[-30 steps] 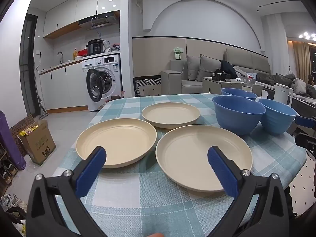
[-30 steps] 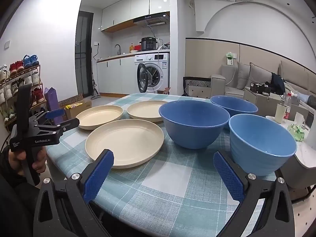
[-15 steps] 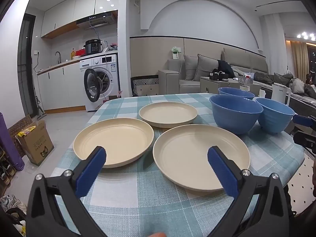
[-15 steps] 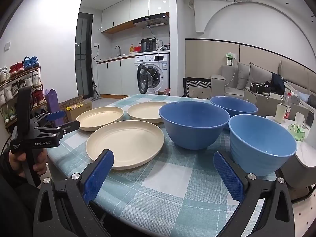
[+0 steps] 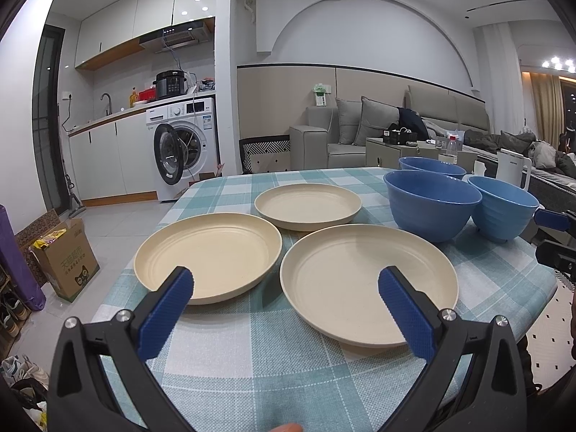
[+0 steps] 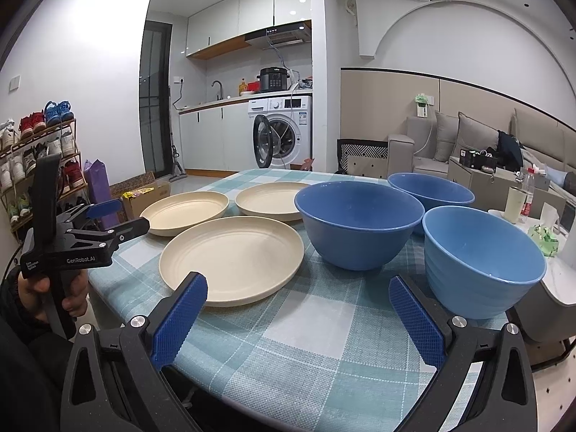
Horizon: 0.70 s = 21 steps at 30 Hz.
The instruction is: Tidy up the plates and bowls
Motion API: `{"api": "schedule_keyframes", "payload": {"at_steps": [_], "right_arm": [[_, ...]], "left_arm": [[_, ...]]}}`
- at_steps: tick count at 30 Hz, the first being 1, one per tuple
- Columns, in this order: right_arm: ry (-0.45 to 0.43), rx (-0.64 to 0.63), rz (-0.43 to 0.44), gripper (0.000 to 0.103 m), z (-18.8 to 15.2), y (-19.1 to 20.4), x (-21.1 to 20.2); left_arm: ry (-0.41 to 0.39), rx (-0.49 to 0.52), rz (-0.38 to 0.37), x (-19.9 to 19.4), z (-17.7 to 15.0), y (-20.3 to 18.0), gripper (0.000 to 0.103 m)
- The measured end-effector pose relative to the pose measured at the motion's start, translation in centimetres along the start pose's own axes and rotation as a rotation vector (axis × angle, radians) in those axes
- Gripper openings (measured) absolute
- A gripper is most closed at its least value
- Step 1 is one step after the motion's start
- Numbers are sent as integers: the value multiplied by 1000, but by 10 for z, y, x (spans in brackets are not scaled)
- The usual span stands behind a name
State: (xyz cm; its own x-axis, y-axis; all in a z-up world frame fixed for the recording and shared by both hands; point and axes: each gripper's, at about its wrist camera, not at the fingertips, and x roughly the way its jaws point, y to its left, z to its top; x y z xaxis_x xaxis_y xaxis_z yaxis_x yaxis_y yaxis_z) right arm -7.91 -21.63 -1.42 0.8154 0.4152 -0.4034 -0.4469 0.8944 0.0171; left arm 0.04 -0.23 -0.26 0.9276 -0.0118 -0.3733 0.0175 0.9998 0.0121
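Observation:
Three cream plates lie apart on the checked tablecloth: a near plate [image 5: 367, 280] [image 6: 232, 259], a left plate [image 5: 208, 253] [image 6: 187, 212] and a far plate [image 5: 307, 206] [image 6: 271, 199]. Three blue bowls stand upright to their right: a middle bowl [image 5: 430, 203] [image 6: 358, 225], a far bowl [image 5: 432, 168] [image 6: 432, 190] and a near-right bowl [image 5: 504, 207] [image 6: 480, 259]. My left gripper [image 5: 284, 280] is open, hovering at the near table edge before the plates. My right gripper [image 6: 298, 286] is open in front of the near-right bowl. Neither holds anything.
The table [image 5: 259, 352] drops off close below both grippers. A washing machine [image 5: 183, 151] with its door open, a cardboard box [image 5: 64, 259] and a shoe rack [image 6: 32, 165] stand at the left. A sofa [image 5: 360, 133] and a low table [image 6: 532, 216] lie to the right.
Both views have shifted only slightly; the left gripper drifted a little, so the plates sit a touch lower and leftward. Both grippers stay open and nothing on the table moved.

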Motion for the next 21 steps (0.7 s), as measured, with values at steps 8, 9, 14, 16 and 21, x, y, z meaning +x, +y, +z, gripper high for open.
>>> {"api": "schedule_keyframes", "payload": {"at_steps": [8, 9, 14, 16, 21], "right_arm": [[5, -2, 6, 103, -1, 1, 4], [6, -1, 4, 103, -1, 1, 4], [8, 0, 3, 103, -2, 0, 6], [7, 0, 3, 103, -2, -1, 5], [6, 0, 3, 103, -2, -1, 5]], "left_arm": [[-5, -15, 3, 1, -1, 3, 103], [-9, -19, 3, 1, -1, 4, 103], [-20, -24, -12, -1, -1, 5, 103], [-21, -15, -11, -1, -1, 4, 103], [-20, 8, -10, -2, 0, 0, 103]]}}
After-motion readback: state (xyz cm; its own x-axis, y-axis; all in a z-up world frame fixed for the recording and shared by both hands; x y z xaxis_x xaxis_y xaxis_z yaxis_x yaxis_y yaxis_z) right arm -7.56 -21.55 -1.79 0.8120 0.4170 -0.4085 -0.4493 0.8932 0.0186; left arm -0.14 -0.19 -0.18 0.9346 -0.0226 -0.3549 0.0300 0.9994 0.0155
